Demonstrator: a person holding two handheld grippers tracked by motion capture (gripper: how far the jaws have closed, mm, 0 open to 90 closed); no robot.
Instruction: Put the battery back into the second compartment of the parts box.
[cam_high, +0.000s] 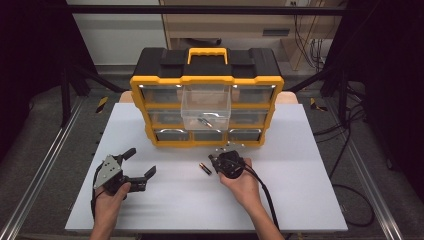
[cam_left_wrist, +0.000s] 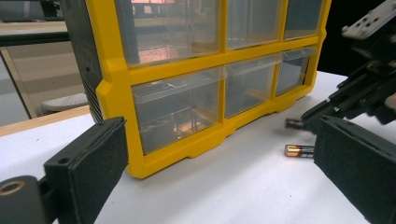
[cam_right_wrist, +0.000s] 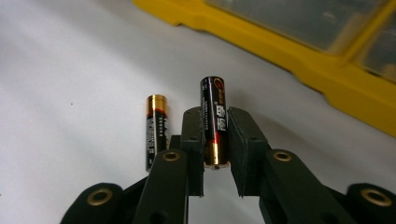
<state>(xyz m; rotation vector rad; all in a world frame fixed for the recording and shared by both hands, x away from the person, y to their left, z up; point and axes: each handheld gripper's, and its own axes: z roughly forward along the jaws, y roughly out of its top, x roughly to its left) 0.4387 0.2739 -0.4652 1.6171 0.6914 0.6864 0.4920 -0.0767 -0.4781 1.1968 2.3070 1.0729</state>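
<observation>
A black and gold battery (cam_right_wrist: 214, 98) stands between the pads of my right gripper (cam_right_wrist: 215, 114), which is shut on it just above the white tabletop, in front of the organizer. In the left gripper view its tip (cam_left_wrist: 294, 123) pokes out of the right gripper (cam_left_wrist: 336, 105). A second battery (cam_right_wrist: 156, 130) lies flat on the table beside the jaws, also seen from above (cam_high: 203, 169) and from the left gripper (cam_left_wrist: 299, 150). My left gripper (cam_high: 140, 162) rests at the front left, jaws wide open, nothing between them.
A yellow and black drawer organizer (cam_high: 206, 80) stands at the back middle of the white table (cam_high: 300, 200). Its clear top-middle drawer (cam_high: 206, 105) is pulled out with a small item inside. Cables and metal rails flank the table.
</observation>
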